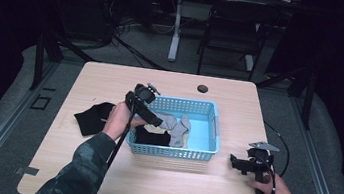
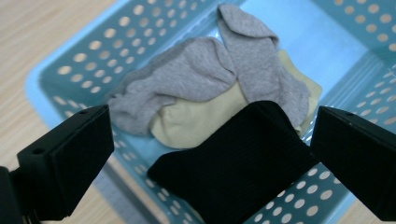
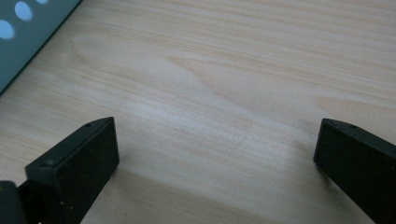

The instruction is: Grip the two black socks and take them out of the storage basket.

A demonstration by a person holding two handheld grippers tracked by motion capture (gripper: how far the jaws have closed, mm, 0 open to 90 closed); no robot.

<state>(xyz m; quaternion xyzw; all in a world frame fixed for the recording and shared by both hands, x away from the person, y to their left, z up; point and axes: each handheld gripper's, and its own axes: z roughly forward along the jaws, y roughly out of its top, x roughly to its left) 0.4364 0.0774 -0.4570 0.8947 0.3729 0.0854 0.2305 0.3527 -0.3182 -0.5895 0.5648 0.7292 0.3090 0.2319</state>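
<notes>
The left claw [image 2: 210, 154] hung spread above a ribbed black knit sock [image 2: 233, 163], soft grey and cream socks beyond it in the perforated light-blue plastic basket [image 2: 70, 70].

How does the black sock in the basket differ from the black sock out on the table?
The black sock in the basket lies inside the blue basket, against grey and beige socks; the black sock on the table lies alone on bare wood, left of the basket. The first sits between the open fingers of the left gripper; the second lies beside the person's left hand. Both are dark and limp.
</notes>
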